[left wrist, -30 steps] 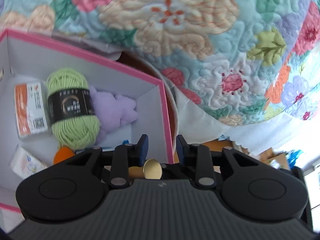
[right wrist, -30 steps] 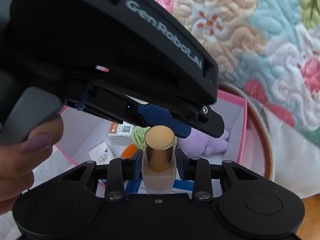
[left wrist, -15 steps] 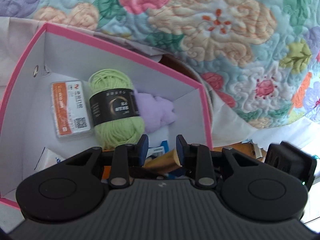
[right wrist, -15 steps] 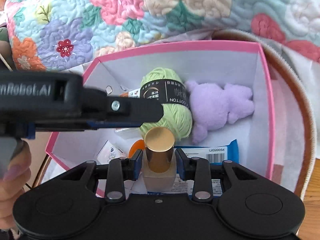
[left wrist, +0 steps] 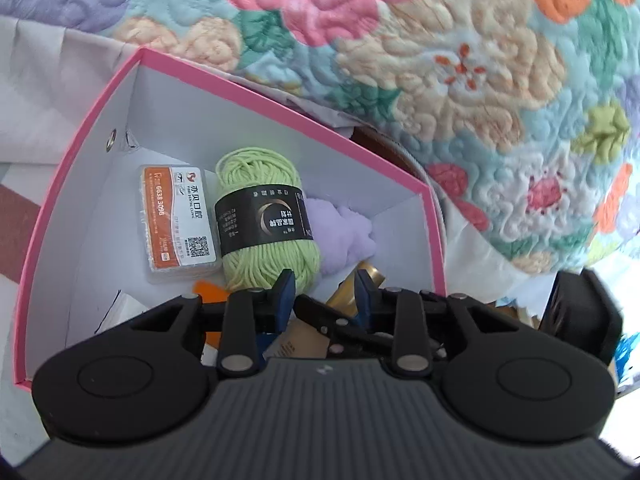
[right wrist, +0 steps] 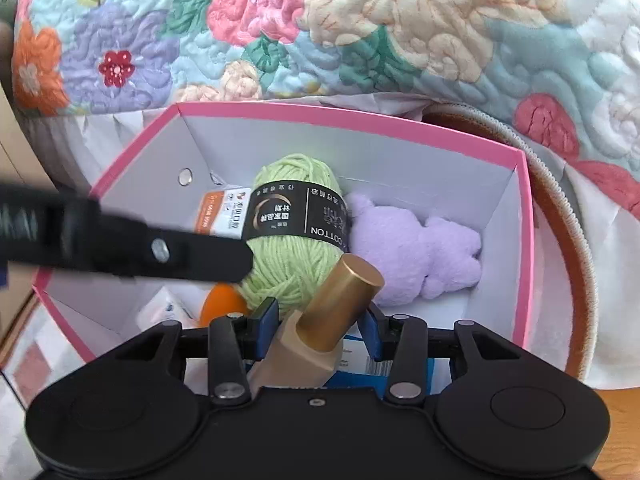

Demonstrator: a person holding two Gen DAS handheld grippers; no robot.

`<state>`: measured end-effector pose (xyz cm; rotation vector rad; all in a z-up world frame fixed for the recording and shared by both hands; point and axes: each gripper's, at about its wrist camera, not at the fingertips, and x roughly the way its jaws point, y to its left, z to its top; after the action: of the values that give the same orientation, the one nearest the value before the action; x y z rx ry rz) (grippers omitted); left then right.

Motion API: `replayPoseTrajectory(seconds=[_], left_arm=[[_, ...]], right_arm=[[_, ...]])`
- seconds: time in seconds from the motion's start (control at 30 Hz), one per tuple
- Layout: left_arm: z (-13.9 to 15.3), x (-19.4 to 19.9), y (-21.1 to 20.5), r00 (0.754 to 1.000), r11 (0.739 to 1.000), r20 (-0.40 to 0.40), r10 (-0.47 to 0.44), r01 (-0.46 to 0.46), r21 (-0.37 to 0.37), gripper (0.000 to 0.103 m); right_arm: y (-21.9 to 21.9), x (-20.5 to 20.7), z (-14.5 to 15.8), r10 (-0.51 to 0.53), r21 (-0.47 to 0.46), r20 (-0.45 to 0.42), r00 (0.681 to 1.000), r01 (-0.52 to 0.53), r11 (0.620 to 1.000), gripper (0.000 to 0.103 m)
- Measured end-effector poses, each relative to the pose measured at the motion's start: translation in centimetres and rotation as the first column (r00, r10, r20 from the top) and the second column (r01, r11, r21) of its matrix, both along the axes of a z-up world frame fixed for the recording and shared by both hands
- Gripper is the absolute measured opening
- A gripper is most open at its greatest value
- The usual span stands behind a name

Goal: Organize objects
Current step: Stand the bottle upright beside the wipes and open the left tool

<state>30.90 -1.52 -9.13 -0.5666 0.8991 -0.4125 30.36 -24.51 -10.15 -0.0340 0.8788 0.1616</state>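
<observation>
Over the pink box [right wrist: 526,240], the right hand-held gripper [right wrist: 318,330] has just widened, its gold-capped bottle [right wrist: 320,332] now tilted loose

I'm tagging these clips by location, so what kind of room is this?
Most likely a bedroom at home: a floral quilted bedspread hangs behind the pink storage box, which holds household odds like green yarn and a purple plush toy.
</observation>
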Motion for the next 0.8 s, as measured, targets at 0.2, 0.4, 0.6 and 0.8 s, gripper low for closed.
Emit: replayPoseTrajectory(seconds=[0.2,0.4,0.6,0.8], left_arm=[[0.6,-0.9,-0.1,1.000,0.994,0.022,-0.016,0.013,0.104,0.034],[0.6,-1.3,-0.2,1.000,0.982,0.009,-0.013,0.011,0.190,0.039],[2.2,-2.4,-0.9,1.000,0.962,0.009,-0.027,0.023,0.272,0.043],[5.5,-4.4,-1.8,0.998,0.940,0.040,-0.054,0.037,0.340,0.054]], right_arm=[[2.2,-0.6,-1.2,0.055,-0.289,0.031,0.998,-0.044,0.956,0.055],[0.9,-2.7,1.1,0.007,-0.235,0.115,0.993,0.020,0.972,0.075],[-0.5,-5.5,3.9,-0.069,-0.069,0.136,0.988,0.078,0.995,0.075],[0.4,-7.9,6.6,-0.055,-0.032,0.171,0.984,0.061,0.998,0.076]])
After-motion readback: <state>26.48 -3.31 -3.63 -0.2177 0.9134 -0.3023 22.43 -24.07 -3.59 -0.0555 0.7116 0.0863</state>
